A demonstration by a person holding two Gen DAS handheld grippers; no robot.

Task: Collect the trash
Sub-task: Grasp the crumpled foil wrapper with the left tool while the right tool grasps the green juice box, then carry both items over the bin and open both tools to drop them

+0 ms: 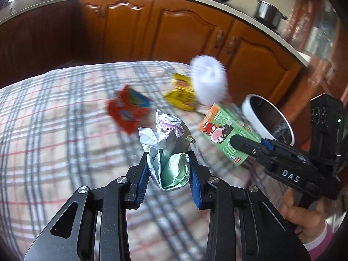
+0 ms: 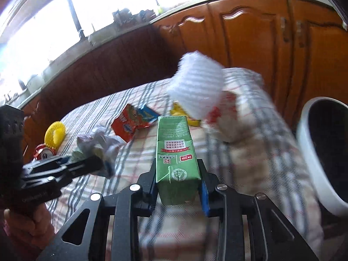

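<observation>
My left gripper [image 1: 169,158] is shut on a crumpled wad of pale paper [image 1: 168,150] and holds it above the checked tablecloth [image 1: 54,119]. My right gripper [image 2: 178,171] is shut on a green drink carton [image 2: 176,152]; the carton also shows in the left wrist view [image 1: 226,133]. The paper wad also shows in the right wrist view [image 2: 97,145]. A white bin [image 1: 269,117] with a dark inside stands at the table's right edge and also shows in the right wrist view [image 2: 322,150].
On the cloth lie a red wrapper [image 1: 128,111], a yellow wrapper [image 1: 181,95], a white foam net [image 1: 208,80], a yellow ring [image 2: 55,134] and a red can [image 2: 45,153]. Wooden cabinets [image 1: 174,28] run behind the table.
</observation>
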